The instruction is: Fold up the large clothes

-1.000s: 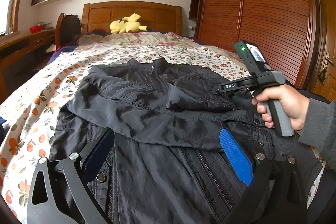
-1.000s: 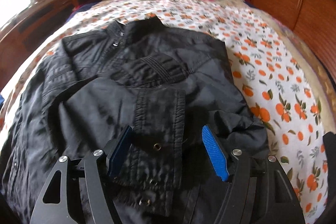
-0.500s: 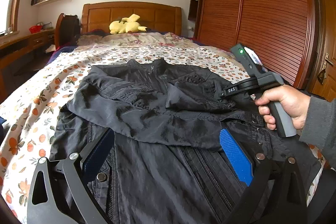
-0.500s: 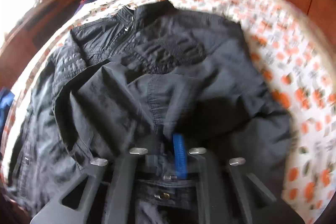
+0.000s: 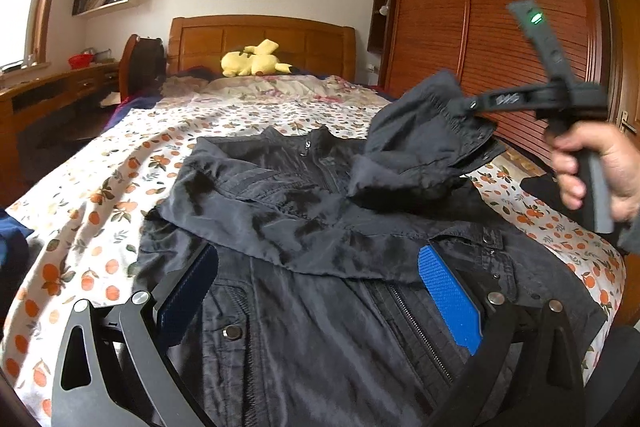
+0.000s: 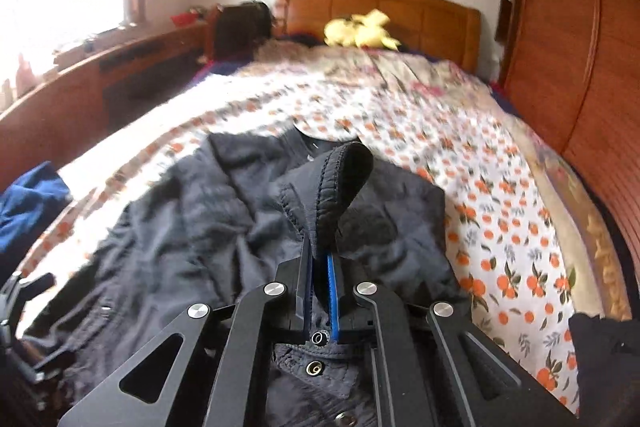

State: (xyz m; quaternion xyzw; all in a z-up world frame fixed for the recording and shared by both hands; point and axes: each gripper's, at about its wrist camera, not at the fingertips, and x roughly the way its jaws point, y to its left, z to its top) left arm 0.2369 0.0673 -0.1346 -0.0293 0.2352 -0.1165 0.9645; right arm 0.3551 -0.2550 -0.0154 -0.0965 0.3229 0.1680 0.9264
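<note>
We have the right gripper point(image 6: 320, 279) jaws pinching the jacket point(image 5: 320, 307) cuff point(image 6: 344, 179), lifted off the bed point(image 5: 120, 167). Left gripper point(image 5: 320, 291) jaws spread above the hem; bare bedspread both sides.

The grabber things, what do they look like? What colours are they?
Each is black, with two fingers on flat black bars with triangle holes and silver bolts. The left gripper and right gripper have bright blue bumpy pads. From outside, the right one has a grey handle, white lettering and a green light. The person's hand shows a grey sleeve.
</note>
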